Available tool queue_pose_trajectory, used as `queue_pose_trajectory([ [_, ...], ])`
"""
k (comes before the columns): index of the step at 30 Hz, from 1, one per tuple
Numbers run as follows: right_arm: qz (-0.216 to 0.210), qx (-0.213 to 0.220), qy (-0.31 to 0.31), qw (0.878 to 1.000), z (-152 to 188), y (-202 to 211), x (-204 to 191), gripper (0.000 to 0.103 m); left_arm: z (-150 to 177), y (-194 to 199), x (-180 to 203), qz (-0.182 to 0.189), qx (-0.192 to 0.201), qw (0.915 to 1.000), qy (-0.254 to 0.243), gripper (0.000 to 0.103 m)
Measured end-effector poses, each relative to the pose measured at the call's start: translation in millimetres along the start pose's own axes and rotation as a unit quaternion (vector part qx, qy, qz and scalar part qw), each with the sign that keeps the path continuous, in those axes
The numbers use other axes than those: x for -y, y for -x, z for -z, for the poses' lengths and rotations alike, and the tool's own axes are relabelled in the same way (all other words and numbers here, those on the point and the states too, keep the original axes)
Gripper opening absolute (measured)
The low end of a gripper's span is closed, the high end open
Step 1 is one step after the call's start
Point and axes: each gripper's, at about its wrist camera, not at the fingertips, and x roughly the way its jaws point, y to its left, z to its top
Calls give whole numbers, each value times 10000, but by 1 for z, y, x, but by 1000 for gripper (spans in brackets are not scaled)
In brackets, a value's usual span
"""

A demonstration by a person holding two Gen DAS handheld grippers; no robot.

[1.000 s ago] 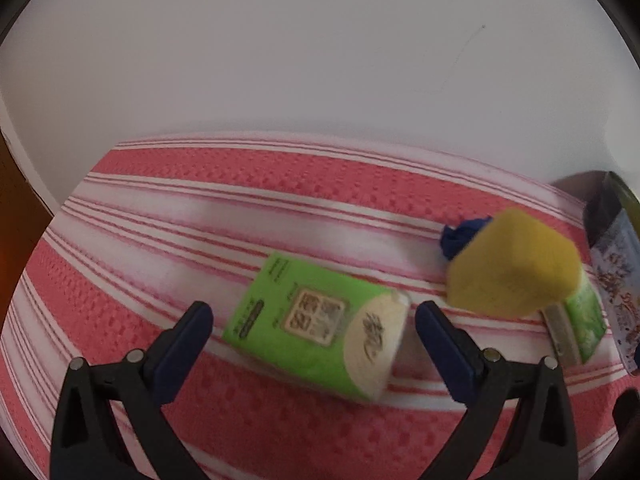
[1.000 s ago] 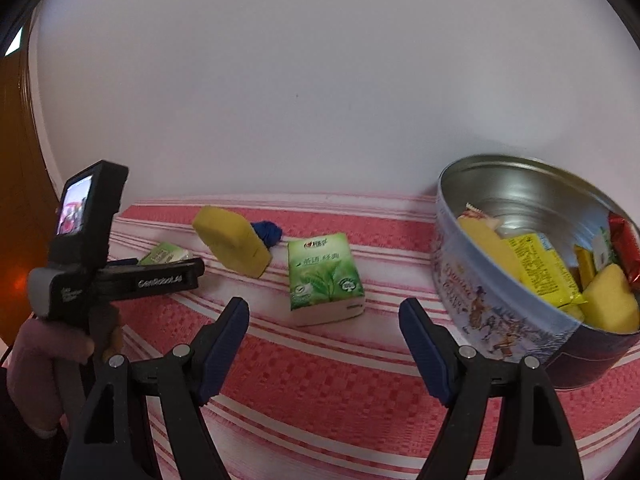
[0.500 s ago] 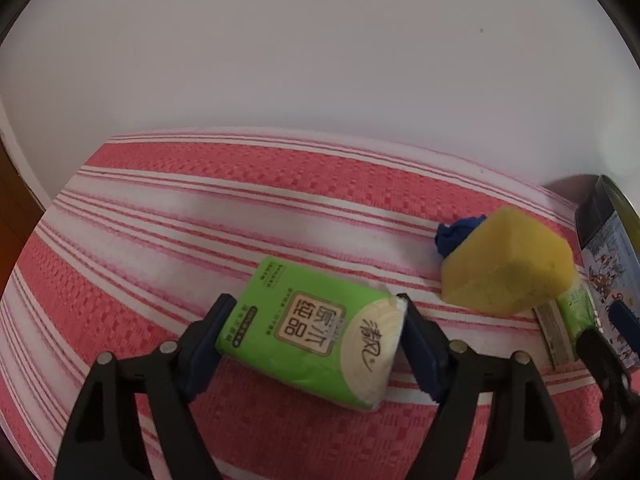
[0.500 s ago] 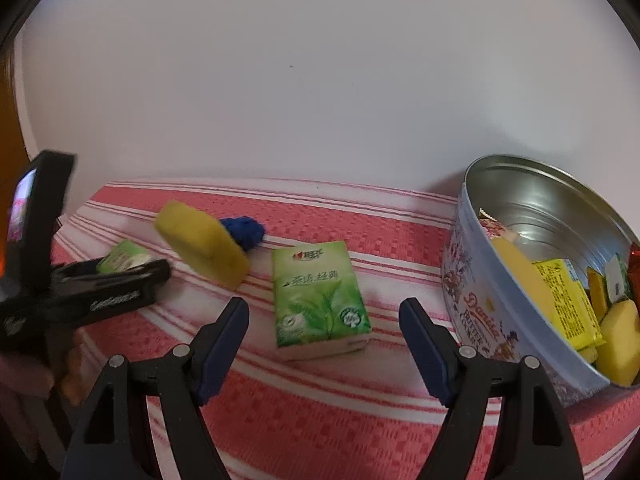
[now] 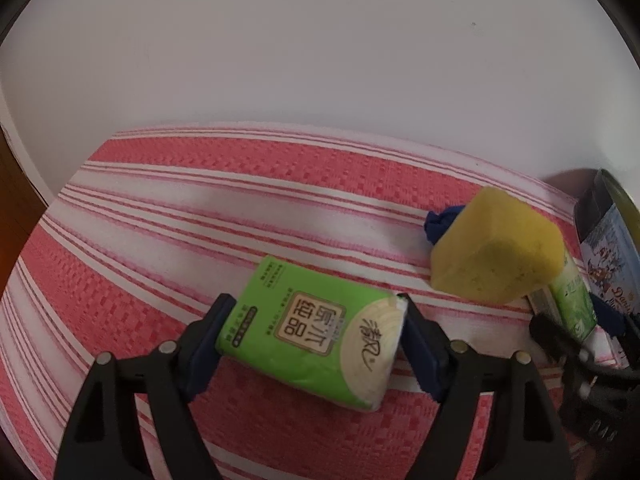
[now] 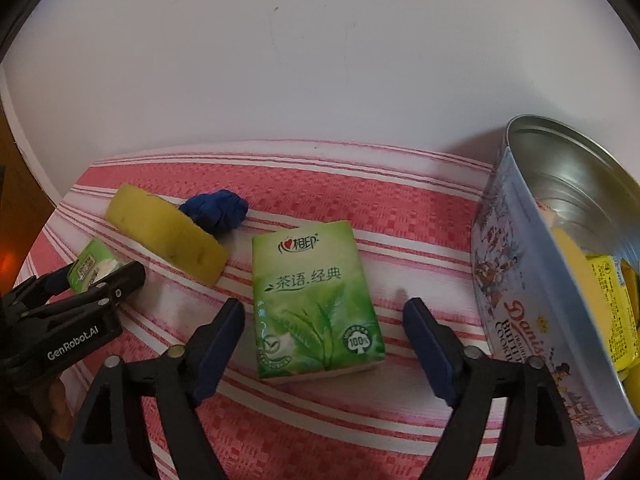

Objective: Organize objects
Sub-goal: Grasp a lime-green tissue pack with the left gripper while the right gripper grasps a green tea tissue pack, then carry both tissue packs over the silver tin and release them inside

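Observation:
My left gripper (image 5: 316, 320) has both pads touching the ends of a bright green tissue pack (image 5: 312, 332) lying on the red-striped cloth; it also shows in the right wrist view (image 6: 92, 266). My right gripper (image 6: 320, 320) is open, its fingers on either side of a pale green tea-leaf tissue pack (image 6: 316, 300) without touching it. A yellow sponge (image 6: 168, 236) and a blue knotted cloth (image 6: 216, 210) lie between the two packs. The round cookie tin (image 6: 532, 308) at the right holds yellow packets and sponges.
The red-and-white striped cloth (image 6: 360, 188) covers the table up to a white wall behind. The table's left edge drops off by dark wood (image 5: 16, 200). The left gripper's body (image 6: 60, 328) sits at the lower left of the right wrist view.
My left gripper moved forward and closed onto the bright green pack. My right gripper moved forward and left until its open fingers flank the tea-leaf pack.

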Motion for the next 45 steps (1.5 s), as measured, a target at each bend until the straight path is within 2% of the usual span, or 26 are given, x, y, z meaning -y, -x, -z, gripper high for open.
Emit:
queue_pose_trajectory([
  [1, 8, -53, 39, 10000, 1, -1, -2, 103, 1, 0, 3, -15, -2, 10000, -5, 80],
  [4, 326, -209, 369, 9986, 2, -5, -12, 103, 1, 0, 4, -25, -7, 10000, -13, 81],
  [9, 264, -207, 288, 9990, 5, -2, -8, 102, 4, 5, 11, -29, -6, 10000, -15, 82],
  [11, 233, -153, 201, 9994, 6, 1, -4, 98, -3, -5, -4, -10, -9, 10000, -26, 82],
  [12, 254, -108, 146, 9995, 7, 4, -2, 88, -2, -5, -3, -15, -9, 10000, -19, 82],
  [13, 281, -45, 93, 9996, 8, 8, 1, 73, -2, -4, -2, -16, -9, 10000, -13, 82],
  [15, 185, 79, 18, 9998, 11, 15, 5, 57, -2, -4, -1, -9, 2, 10000, -10, 81],
  [18, -60, 135, -125, 9998, 16, 21, 12, 57, -1, -3, -1, 1, 12, 10000, 15, 80],
  [20, -204, 190, -221, 9994, 21, 27, 17, 57, -3, -5, -14, -11, 68, 9999, 96, 79],
  [24, -417, 565, -248, 9972, 16, 48, 19, 56, 3, 15, -19, 62, 465, 9982, 360, 79],
  [27, -645, 1013, -331, 9922, 12, 71, 27, 57, 8, 30, -20, 157, 791, 9956, 487, 79],
  [34, -963, 1930, -445, 9755, 19, 125, 57, 57, 19, 64, -4, 380, 1444, 9878, 452, 79],
  [40, -652, 2399, -531, 9671, 18, 148, 80, 57, 23, 88, 17, 746, 1877, 9790, 279, 79],
  [42, -382, 2545, -536, 9648, 24, 164, 92, 57, 24, 98, 36, 939, 2004, 9751, 176, 79],
  [45, -122, 2669, -605, 9618, 18, 170, 107, 57, 22, 108, 67, 1014, 2123, 9719, -72, 79],
])
